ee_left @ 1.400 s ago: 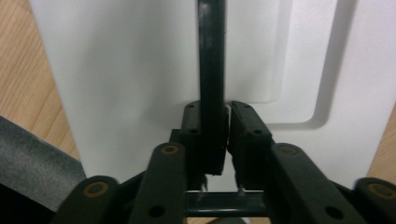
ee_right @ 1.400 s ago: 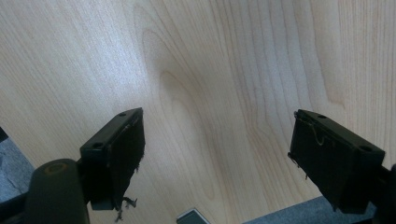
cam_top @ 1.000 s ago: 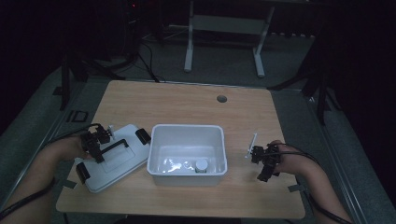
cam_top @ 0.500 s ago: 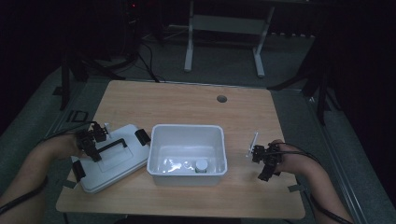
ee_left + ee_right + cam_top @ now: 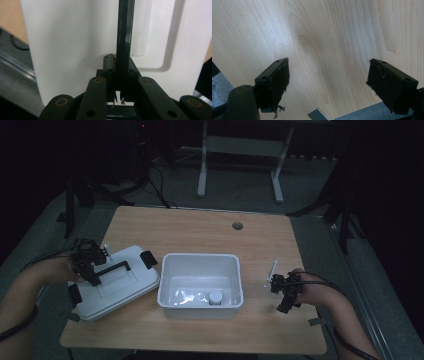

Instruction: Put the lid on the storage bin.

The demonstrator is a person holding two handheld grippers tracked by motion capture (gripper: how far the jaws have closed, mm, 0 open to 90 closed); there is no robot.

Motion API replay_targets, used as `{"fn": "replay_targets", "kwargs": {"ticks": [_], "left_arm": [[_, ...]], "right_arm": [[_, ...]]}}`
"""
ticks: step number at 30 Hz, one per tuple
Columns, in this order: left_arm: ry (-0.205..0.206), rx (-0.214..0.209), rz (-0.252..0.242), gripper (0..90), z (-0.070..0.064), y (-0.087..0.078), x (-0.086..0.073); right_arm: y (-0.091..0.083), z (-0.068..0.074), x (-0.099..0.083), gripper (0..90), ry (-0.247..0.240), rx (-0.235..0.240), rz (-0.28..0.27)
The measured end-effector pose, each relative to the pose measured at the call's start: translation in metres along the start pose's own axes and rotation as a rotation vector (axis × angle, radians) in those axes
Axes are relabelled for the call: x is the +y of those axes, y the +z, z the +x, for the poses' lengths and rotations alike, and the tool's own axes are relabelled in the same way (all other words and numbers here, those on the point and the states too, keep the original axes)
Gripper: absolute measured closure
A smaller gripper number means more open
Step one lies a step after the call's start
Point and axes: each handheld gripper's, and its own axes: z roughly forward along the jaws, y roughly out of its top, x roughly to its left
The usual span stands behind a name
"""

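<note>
Left gripper [image 5: 90, 262]: clamped on black bar handle [image 5: 124, 45] of white plastic lid [image 5: 114, 282].
Right gripper [image 5: 337, 87]: released (idle, right edge of wooden table [image 5: 210, 227]).
Progress: lid beside open white plastic bin [image 5: 201, 265]; closing pending.

In the left gripper view we see the white lid [image 5: 82, 37] cut off by the top edge, its black handle [image 5: 124, 45] running out of frame. The small items in the white bin [image 5: 172, 277] are too dim for us to identify, and both forearms leave the high view's bottom edge.
</note>
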Motion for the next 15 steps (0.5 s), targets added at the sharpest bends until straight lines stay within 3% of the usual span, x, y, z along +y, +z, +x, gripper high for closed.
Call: {"fn": "replay_targets", "kwargs": {"ticks": [8, 15], "left_arm": [[0.011, 0.011, -0.012, 83.5, -0.002, -0.020, 0.001], [0.017, 0.037, -0.029, 83.5, -0.005, -0.052, 0.000]], "right_arm": [[0.000, 0.002, 0.002, 17.4, -0.003, 0.002, 0.008], [0.002, 0.002, 0.002, 17.4, 0.000, 0.004, 0.002]]}}
